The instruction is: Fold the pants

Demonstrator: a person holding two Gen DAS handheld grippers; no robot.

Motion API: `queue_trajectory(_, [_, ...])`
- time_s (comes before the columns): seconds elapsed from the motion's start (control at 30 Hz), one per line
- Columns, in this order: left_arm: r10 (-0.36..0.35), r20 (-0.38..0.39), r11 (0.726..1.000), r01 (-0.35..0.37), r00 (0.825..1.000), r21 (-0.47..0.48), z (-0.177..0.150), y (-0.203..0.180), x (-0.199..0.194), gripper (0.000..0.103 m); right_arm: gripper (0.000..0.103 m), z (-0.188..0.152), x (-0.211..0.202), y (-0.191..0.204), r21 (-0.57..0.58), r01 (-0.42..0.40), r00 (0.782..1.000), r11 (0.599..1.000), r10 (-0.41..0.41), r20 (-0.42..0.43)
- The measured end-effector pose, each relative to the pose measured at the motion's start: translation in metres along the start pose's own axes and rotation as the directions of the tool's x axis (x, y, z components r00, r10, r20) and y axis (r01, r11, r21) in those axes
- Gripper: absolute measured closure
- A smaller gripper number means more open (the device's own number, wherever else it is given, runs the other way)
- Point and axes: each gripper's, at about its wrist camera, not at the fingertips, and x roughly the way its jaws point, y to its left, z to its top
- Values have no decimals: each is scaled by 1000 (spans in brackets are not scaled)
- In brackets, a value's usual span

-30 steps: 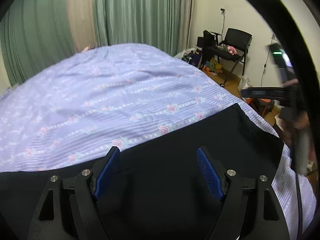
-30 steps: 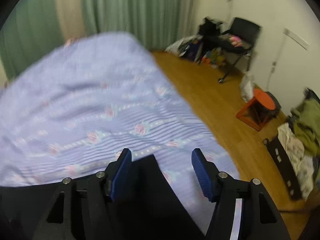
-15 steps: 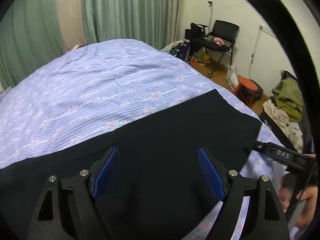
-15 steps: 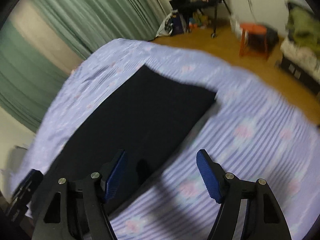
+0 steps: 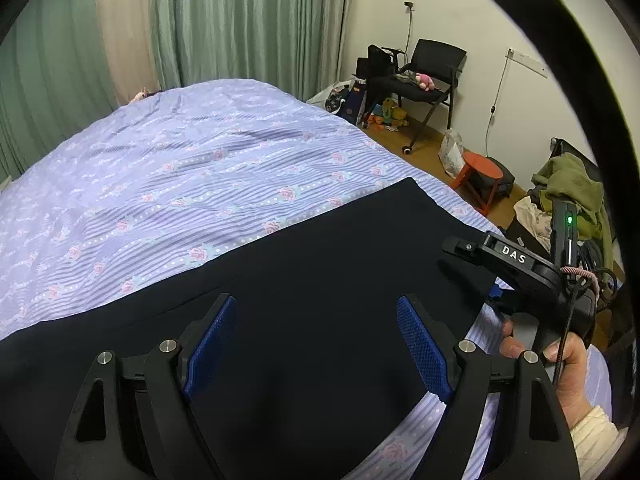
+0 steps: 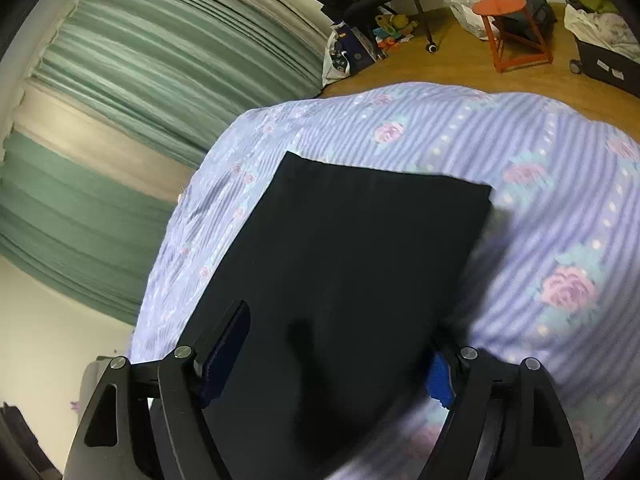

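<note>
Black pants (image 5: 320,264) lie flat and smooth across a lilac flowered bedspread (image 5: 200,168). My left gripper (image 5: 316,344) hovers over their near part, open, with nothing pressed between its blue pads (image 5: 212,344). My right gripper (image 6: 332,360) is low over the pants' end (image 6: 352,248) by the bed's edge. Its jaws are opening and straddle the cloth. Its right finger (image 6: 438,376) sits at the cloth's near edge, and no pad presses the cloth. In the left wrist view the right gripper (image 5: 476,270) reaches over the pants' right corner, held by a hand (image 5: 568,360).
Green curtains (image 5: 240,20) hang behind the bed. On the wood floor to the right stand a black chair (image 5: 432,68) with toys around it, a red stool (image 5: 480,168) and a pile of clothes (image 5: 568,188). The bed edge drops off just beyond the pants' end.
The right gripper rolled, sank toward the pants' end and spread its jaws wider. In the left wrist view it came in at the pants' right corner. The left gripper shifted slightly.
</note>
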Motion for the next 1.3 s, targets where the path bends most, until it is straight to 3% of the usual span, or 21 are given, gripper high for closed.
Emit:
queue_trajectory(0.07, [-6,-2,1000,6,1000,-11,1,1,1,21,28,6,-2,3,24,-10,1000,1000,9,3])
queue_trajectory(0.13, [-9,5,1000,9,1000,-24,2,3,0,21,44,12,-14,11,39,-67,997,997,66,36])
queue_trajectory(0.23, [-13,9,999,13,1000,-46,3,6,-1,21,44,19,-27,25,-13,-56,995,998,57,87])
queue_trajectory(0.3, [-9,8,999,10,1000,-53,3,7,-1,21,46,24,-20,32,-45,-2,996,999,6,84])
queue_trajectory(0.47, [4,2,998,-4,1000,-58,0,11,-2,21,64,36,-6,28,3,51,994,999,-51,102])
queue_trajectory(0.57, [20,3,998,-20,1000,-55,0,12,-5,21,89,38,-6,16,42,120,987,992,-124,100])
queue_trajectory(0.7, [36,-4,998,-36,999,-56,-2,18,-10,21,92,35,-23,12,64,232,968,971,-236,83])
queue_trajectory(0.8, [48,-23,996,-50,999,-80,-7,29,-18,21,92,29,-48,48,-82,318,941,944,-304,150])
queue_trajectory(0.93, [97,-42,988,-102,994,-117,-14,54,-36,21,92,18,-85,120,-349,396,912,849,-319,259])
queue_trajectory(1.07, [160,-74,971,-171,984,-168,-32,89,-69,21,92,-5,-108,193,-598,448,893,664,-295,341])
queue_trajectory(1.13, [201,-93,952,-217,975,-214,-46,111,-95,21,92,-24,-117,233,-710,443,897,548,-252,364])
queue_trajectory(1.3, [250,-141,887,-285,958,-365,-82,158,-159,21,92,-78,-118,317,-864,352,936,359,-140,323])
